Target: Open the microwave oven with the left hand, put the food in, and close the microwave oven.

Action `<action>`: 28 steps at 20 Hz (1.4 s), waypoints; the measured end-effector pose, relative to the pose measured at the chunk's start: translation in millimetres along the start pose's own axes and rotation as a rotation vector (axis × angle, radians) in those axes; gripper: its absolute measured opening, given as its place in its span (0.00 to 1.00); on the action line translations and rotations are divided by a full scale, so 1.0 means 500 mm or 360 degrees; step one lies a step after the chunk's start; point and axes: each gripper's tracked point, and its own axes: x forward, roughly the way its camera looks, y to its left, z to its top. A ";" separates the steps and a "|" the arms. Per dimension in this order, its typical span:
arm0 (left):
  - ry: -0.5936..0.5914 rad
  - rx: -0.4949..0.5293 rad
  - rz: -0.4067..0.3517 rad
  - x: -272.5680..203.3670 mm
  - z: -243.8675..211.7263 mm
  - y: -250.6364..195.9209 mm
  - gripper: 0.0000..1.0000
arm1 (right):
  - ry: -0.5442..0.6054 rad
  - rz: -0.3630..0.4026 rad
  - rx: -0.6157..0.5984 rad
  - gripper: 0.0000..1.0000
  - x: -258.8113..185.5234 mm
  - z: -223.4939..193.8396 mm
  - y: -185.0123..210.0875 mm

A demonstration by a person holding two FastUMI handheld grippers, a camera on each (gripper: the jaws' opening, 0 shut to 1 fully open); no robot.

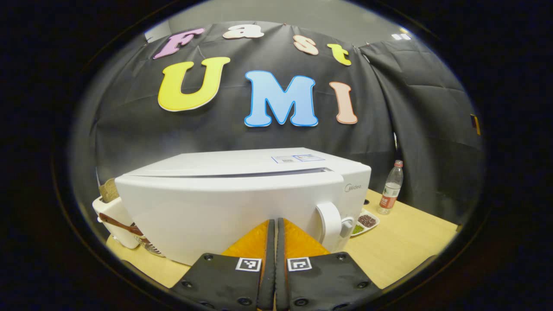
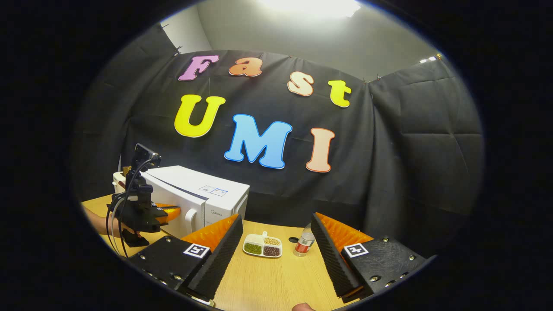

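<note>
The white microwave stands on the wooden table with its door closed; its vertical handle is at the door's right side. My left gripper is shut with nothing between its fingers, tips right at the door front, just left of the handle. In the right gripper view that gripper shows at the microwave, held by a hand. The food, a small white divided dish of beans, lies on the table to the microwave's right. My right gripper hovers open above the table, near side of the dish.
A plastic water bottle stands just right of the dish and shows as the bottle behind the dish. A white container sits left of the microwave. The light wood table stretches toward me.
</note>
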 end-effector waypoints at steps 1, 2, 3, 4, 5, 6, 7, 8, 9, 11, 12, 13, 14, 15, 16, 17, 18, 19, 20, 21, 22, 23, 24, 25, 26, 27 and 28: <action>0.0016 -0.0002 0.0028 0.005 -0.002 0.007 0.08 | 0.0002 -0.0007 0.0000 0.97 -0.002 -0.002 -0.005; 0.0004 -0.0025 0.0034 0.005 -0.003 0.005 0.08 | 0.0004 -0.0013 0.0002 0.97 -0.006 -0.003 -0.012; -0.0006 -0.0036 0.0050 0.005 0.000 0.009 0.08 | 0.0001 -0.0019 0.0009 0.97 -0.009 -0.003 -0.020; -0.0013 -0.0040 0.0057 0.007 0.002 0.010 0.07 | -0.0001 -0.0017 0.0016 0.97 -0.012 -0.002 -0.025; -0.0015 -0.0033 0.0071 0.011 0.001 0.011 0.08 | -0.0001 -0.0009 0.0019 0.97 -0.015 -0.006 -0.025; -0.0021 -0.0005 0.0090 0.023 0.005 0.013 0.08 | -0.0003 -0.0007 0.0020 0.97 -0.019 -0.008 -0.029; 0.0069 -0.0012 0.0108 0.023 -0.014 0.011 0.10 | -0.0003 0.0002 0.0029 0.97 -0.022 -0.010 -0.031; 0.0035 -0.0001 0.0110 0.029 -0.008 0.008 0.11 | -0.0006 0.0014 0.0040 0.97 -0.028 -0.010 -0.031; 0.0018 0.0031 0.0128 0.023 0.007 0.010 0.08 | -0.0010 0.0019 0.0056 0.97 -0.029 -0.011 -0.033; -0.0007 0.0060 0.0155 0.001 0.031 0.011 0.07 | -0.0007 0.0057 0.0089 0.97 -0.036 -0.016 -0.026; -0.0052 0.0052 0.0158 -0.018 0.056 0.005 0.11 | -0.0015 0.0066 0.0100 0.97 -0.041 -0.015 -0.028; -0.0081 0.0058 0.0166 -0.039 0.073 0.002 0.08 | -0.0032 0.0082 0.0115 0.97 -0.045 -0.012 -0.029; -0.0107 0.0064 0.0183 -0.064 0.091 0.000 0.10 | -0.0044 0.0102 0.0133 0.97 -0.049 -0.009 -0.027; -0.0130 0.0059 0.0200 -0.092 0.110 -0.003 0.10 | -0.0050 0.0125 0.0153 0.97 -0.049 -0.010 -0.023; -0.0153 0.0050 0.0223 -0.126 0.125 -0.007 0.07 | -0.0056 0.0150 0.0173 0.97 -0.050 -0.009 -0.020; -0.0170 0.0046 0.0249 -0.152 0.133 -0.009 0.07 | -0.0065 0.0172 0.0190 0.97 -0.050 -0.008 -0.020; -0.0185 0.0047 0.0277 -0.182 0.146 -0.009 0.07 | -0.0074 0.0193 0.0209 0.97 -0.053 -0.006 -0.021; -0.0199 0.0053 0.0312 -0.215 0.154 -0.009 0.07 | -0.0081 0.0218 0.0227 0.97 -0.053 -0.002 -0.019; -0.0212 0.0061 0.0344 -0.247 0.164 -0.009 0.07 | -0.0088 0.0248 0.0236 0.97 -0.055 0.002 -0.016; -0.0233 0.0066 0.0378 -0.281 0.175 -0.007 0.07 | -0.0106 0.0277 0.0234 0.97 -0.058 0.007 -0.011; -0.0254 0.0063 0.0403 -0.313 0.188 -0.009 0.07 | -0.0121 0.0292 0.0223 0.97 -0.060 0.013 -0.012; -0.0266 0.0057 0.0424 -0.343 0.193 -0.009 0.07 | -0.0129 0.0294 0.0216 0.97 -0.058 0.016 -0.015; -0.0270 0.0055 0.0447 -0.373 0.198 -0.006 0.07 | -0.0132 0.0295 0.0226 0.97 -0.060 0.021 -0.016; -0.0278 0.0055 0.0467 -0.402 0.204 -0.004 0.05 | -0.0139 0.0302 0.0246 0.97 -0.065 0.028 -0.012; -0.0283 0.0055 0.0487 -0.427 0.209 0.001 0.05 | -0.0149 0.0306 0.0263 0.97 -0.072 0.035 -0.008; -0.0289 0.0055 0.0501 -0.453 0.214 0.006 0.07 | -0.0160 0.0301 0.0268 0.97 -0.074 0.040 -0.006; -0.0299 0.0057 0.0516 -0.477 0.221 0.013 0.10 | -0.0169 0.0292 0.0266 0.97 -0.077 0.044 -0.005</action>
